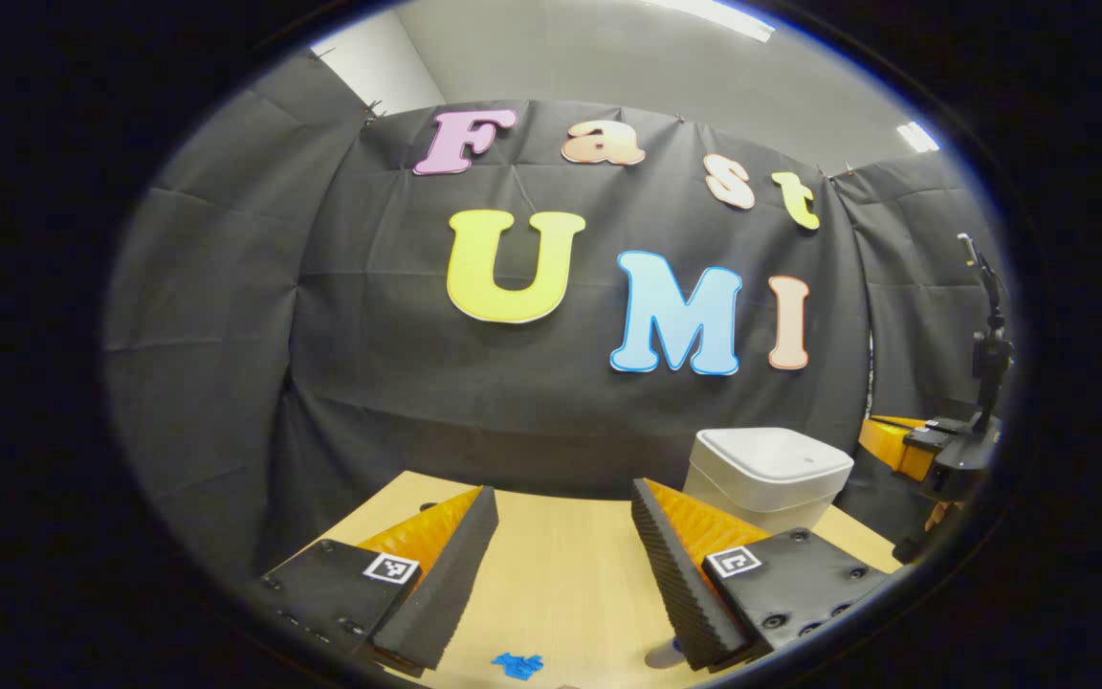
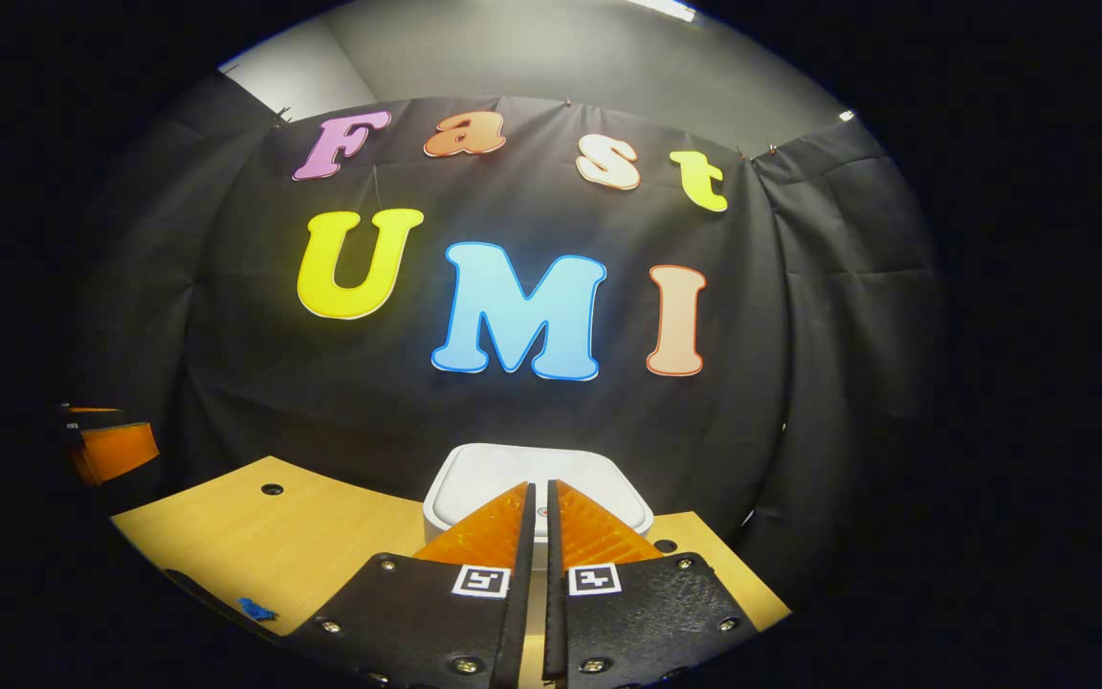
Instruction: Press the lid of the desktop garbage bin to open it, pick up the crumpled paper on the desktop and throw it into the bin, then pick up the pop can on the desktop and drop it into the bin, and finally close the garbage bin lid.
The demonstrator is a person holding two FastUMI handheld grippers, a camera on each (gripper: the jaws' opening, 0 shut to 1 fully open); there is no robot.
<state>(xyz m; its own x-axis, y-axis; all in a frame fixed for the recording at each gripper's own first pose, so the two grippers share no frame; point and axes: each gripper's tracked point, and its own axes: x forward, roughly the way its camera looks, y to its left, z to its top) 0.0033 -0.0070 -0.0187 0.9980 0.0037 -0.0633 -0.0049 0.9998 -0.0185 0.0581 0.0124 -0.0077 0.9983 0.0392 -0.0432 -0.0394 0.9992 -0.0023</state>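
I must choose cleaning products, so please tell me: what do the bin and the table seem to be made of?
Bin: probably plastic, white, smooth, slightly glossy, with rounded moulded edges and a closed lid.
Table: looks like light wood or wood-look laminate, matte, faint grain; which one cannot be told.

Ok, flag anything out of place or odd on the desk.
Nothing looks damaged or spilled. The bin stands upright, lid closed. One oddity: a small blue scrap lies on the desk near the left tongs.
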